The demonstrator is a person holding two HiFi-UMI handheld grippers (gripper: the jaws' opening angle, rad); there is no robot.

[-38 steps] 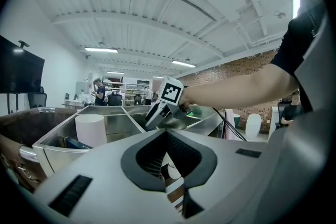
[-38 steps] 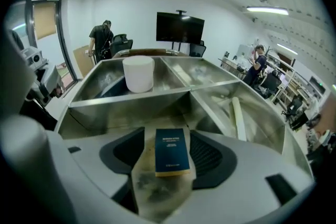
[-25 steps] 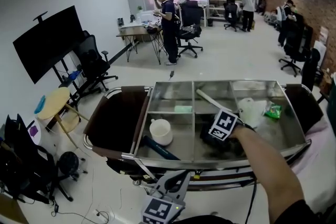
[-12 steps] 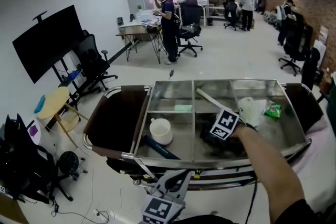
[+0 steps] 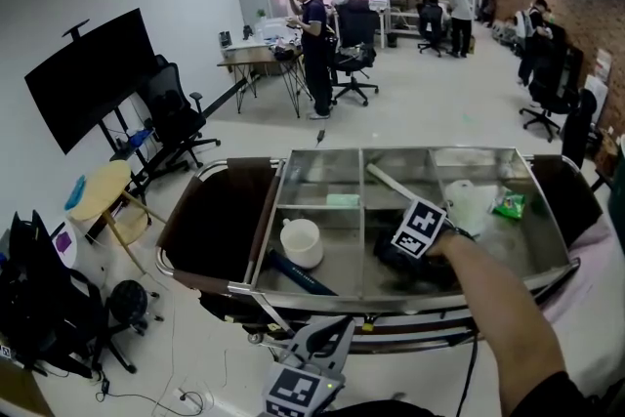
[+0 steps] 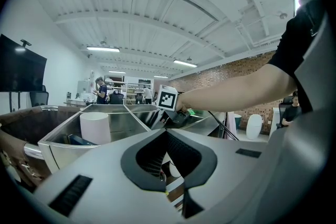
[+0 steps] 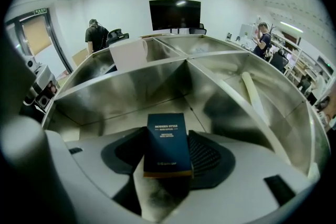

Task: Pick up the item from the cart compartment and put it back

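Dark blue box (image 7: 168,144): white print reads "MODERN STYLE"; the smaller lines are illegible. It sits low centre in the right gripper view, between the jaws of the right gripper (image 7: 169,157), which are closing on it; firm contact is not confirmed. Beneath it is the steel floor of the cart's (image 5: 266,228) middle front compartment. In the head view the marker cube (image 5: 418,229) masks the box, and only that view shows a green packet (image 5: 508,205) at right. Left gripper (image 6: 167,162), at bottom centre of the head view: jaws apart, empty.

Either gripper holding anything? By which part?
Not gripped yet: the right gripper is closing its fingers on the near end of a dark blue box, along its sides. The left gripper is empty.
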